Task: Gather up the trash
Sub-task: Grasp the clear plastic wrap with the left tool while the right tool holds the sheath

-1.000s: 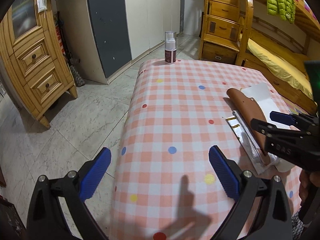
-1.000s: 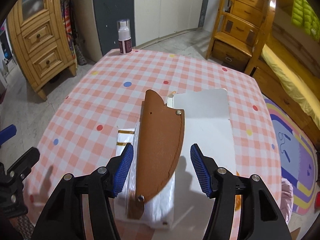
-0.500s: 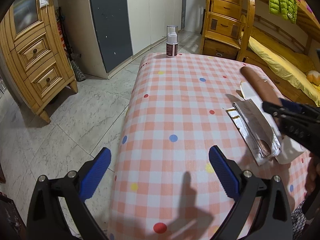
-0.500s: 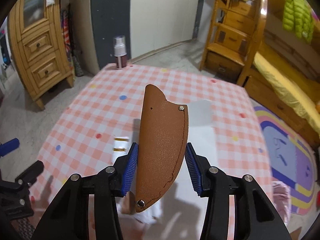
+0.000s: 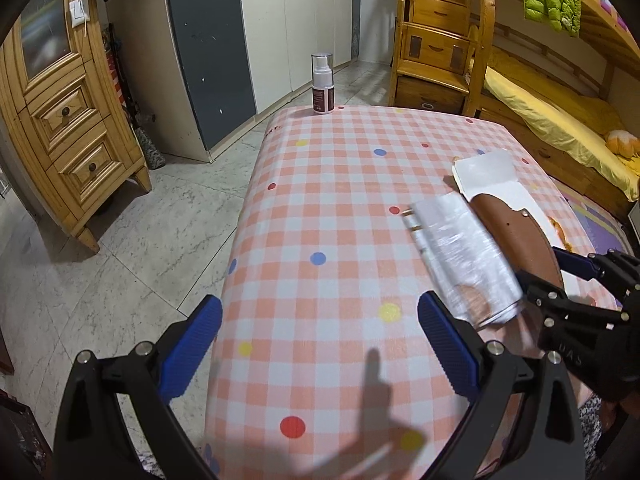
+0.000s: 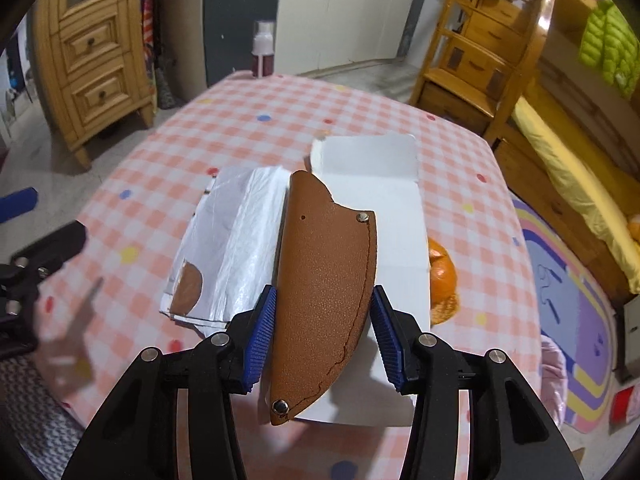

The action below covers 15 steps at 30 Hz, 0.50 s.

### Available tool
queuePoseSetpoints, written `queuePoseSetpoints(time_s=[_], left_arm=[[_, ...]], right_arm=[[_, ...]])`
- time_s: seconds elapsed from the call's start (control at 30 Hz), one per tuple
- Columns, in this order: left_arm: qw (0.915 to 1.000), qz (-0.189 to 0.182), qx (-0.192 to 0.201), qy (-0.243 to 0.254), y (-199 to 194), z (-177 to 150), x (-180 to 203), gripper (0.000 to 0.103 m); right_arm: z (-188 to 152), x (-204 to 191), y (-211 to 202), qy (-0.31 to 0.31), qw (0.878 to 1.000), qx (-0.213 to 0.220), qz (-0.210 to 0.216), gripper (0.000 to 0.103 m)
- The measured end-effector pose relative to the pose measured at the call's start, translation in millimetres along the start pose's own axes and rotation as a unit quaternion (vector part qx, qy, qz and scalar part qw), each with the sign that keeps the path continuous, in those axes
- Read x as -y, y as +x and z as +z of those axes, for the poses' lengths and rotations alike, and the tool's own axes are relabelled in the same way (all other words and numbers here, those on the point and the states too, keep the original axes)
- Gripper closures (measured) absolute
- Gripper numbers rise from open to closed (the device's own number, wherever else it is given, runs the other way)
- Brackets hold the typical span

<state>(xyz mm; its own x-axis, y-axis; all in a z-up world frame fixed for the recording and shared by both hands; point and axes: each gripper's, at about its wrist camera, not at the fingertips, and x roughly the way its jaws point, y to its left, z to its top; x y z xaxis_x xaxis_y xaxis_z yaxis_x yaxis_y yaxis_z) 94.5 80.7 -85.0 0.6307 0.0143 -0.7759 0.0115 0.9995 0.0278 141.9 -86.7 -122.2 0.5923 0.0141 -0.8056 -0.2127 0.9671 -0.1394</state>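
Left wrist view: the left tongs (image 5: 318, 344) hang with fingers wide apart and nothing between them, over the near edge of the checked worktop (image 5: 340, 216). Ahead and to their right lie the crinkled plastic wrapper (image 5: 464, 256) and white paper (image 5: 494, 178). The right tongs (image 5: 576, 280) now sit low at that side, with the brown leather sheath (image 5: 516, 236) between their fingers. Half a second earlier the sheath was raised above the wrapper; one second earlier it lay flat on it. The wrapper now appears wider and blurred, so it has probably shifted.

Right wrist view: the right tongs (image 6: 324, 332) are clamped on the sheath (image 6: 326, 284), pads pressing both of its long edges. One second ago the fingers straddled it, spread; now the grip is made. Beyond the tongs, the wrapper (image 6: 236, 236) is to the left, the paper (image 6: 384, 200) is ahead, and an orange peel (image 6: 442, 276) is to the right.

Judgement: the sheath is secured, so the trash beneath it is free to collect.
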Motion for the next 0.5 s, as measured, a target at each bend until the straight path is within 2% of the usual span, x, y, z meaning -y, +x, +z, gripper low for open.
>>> queuePoseSetpoints(time_s=[0.13, 0.3, 0.5], left_arm=[[0.9998, -0.022, -0.003, 0.002, -4, -4, 6, 0.008], [0.9985, -0.053, -0.011, 0.010, -3, -4, 36, 0.008], [0.9977, -0.063, -0.026, -0.001, 15, 7, 70, 0.009]], right_arm=[[3, 17, -22, 0.034, 0.999, 0.028, 0.009, 0.055], [1, 45, -55, 0.065, 0.996, 0.067, -0.002, 0.055], [-19, 72, -74, 0.088, 0.992, 0.084, -0.016, 0.055]])
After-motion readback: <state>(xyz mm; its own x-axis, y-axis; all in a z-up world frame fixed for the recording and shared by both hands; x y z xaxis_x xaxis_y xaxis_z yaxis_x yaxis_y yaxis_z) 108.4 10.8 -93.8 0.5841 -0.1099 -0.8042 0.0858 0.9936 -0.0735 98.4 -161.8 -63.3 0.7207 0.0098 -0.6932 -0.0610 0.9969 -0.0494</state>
